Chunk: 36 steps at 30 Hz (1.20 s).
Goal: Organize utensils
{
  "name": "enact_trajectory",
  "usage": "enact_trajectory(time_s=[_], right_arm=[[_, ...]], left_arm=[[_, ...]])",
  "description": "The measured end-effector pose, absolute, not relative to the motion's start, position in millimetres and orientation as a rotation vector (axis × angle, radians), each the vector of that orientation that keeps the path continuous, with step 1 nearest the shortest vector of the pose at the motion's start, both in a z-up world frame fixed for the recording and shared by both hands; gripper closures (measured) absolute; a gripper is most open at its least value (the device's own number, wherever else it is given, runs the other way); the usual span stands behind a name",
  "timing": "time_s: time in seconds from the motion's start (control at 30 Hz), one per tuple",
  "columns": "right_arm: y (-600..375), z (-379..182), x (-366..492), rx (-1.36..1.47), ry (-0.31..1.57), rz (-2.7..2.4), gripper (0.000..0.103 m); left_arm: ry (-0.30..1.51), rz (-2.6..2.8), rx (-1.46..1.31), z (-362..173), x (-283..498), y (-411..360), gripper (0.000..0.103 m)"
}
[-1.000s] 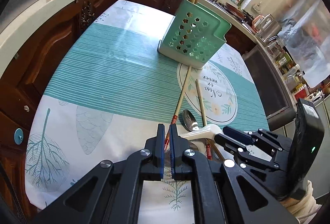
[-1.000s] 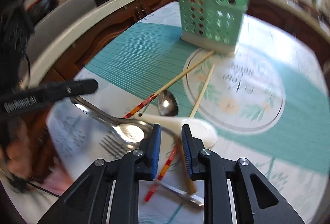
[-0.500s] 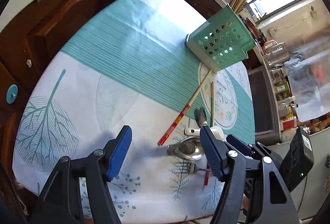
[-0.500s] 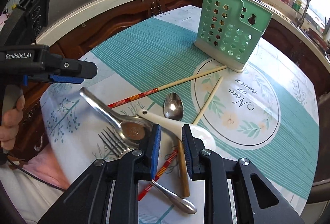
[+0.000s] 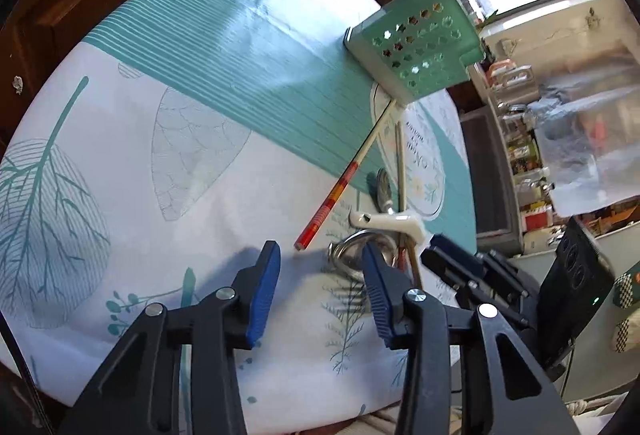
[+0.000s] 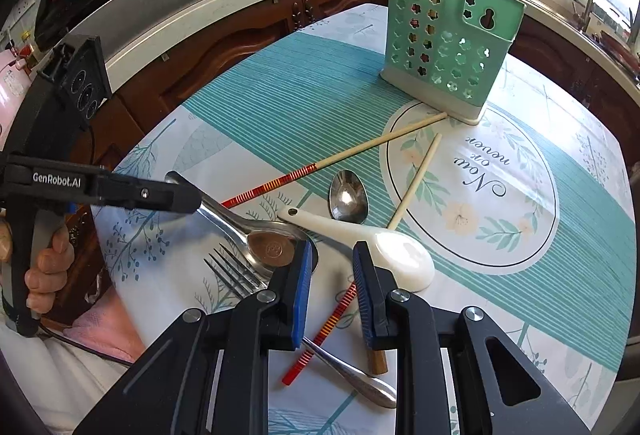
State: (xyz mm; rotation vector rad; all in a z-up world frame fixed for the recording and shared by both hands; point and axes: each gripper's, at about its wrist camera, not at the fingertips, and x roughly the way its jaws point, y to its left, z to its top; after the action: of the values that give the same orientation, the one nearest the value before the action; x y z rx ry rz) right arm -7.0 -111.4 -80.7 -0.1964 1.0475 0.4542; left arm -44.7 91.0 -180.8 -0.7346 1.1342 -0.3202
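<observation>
The loose pile of utensils is sitting at the near edge of the table, on the tablecloth (image 6: 248,107), and that's what is being sorted. On the left a big steel ladle-spoon (image 6: 256,235) is lying bowl-up, with a fork (image 6: 236,271) just beside it. The white ceramic spoon (image 6: 372,239) is lying across the middle of the heap, a small metal spoon (image 6: 348,195) is sitting behind it, and a red-banded chopstick (image 6: 320,167) and a plain one (image 6: 416,179) are angling off toward the green holder (image 6: 448,47). The holder is standing upright further back with a bunch of chopsticks already poking out the top, well apart from the pile.

So it looks like the pick-up stage: some sticks are already stowed and the rest are waiting.

The left gripper (image 5: 320,267) is hovering low with its jaws closing, and nothing is between them yet; the chopstick's red end and the ladle-spoon's handle are lying just ahead. The right gripper (image 6: 332,263) is hanging over the heap, jaws partly apart and clamping nothing, with a second red-banded chopstick (image 6: 320,331) visible on the cloth between them.

Next move probably calls for the left gripper getting lined up on one thin item flat on the cloth, which could easily slip or drag its neighbours.
</observation>
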Motion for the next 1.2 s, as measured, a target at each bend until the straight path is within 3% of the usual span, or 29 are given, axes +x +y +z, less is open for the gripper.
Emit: enact_trajectory(time_s=[0.13, 0.37, 0.43, 1.2], right_arm=[[-114, -82, -8, -0.177, 1.056, 0.446, 0.082], [-118, -80, -10, -0.167, 1.049, 0.439, 0.082], [-118, -81, -11, -0.174, 1.050, 0.443, 0.082], [-70, -102, -17, -0.779, 0.896, 0.507, 0.082]], left_arm=[[1.104, -0.319, -0.760, -185, -42, 91, 0.083], [1.069, -0.296, -0.777, -191, -43, 84, 0.085], [1.049, -0.298, -0.784, -192, -43, 84, 0.099], [0.996, -0.183, -0.462, -102, -37, 82, 0.102]])
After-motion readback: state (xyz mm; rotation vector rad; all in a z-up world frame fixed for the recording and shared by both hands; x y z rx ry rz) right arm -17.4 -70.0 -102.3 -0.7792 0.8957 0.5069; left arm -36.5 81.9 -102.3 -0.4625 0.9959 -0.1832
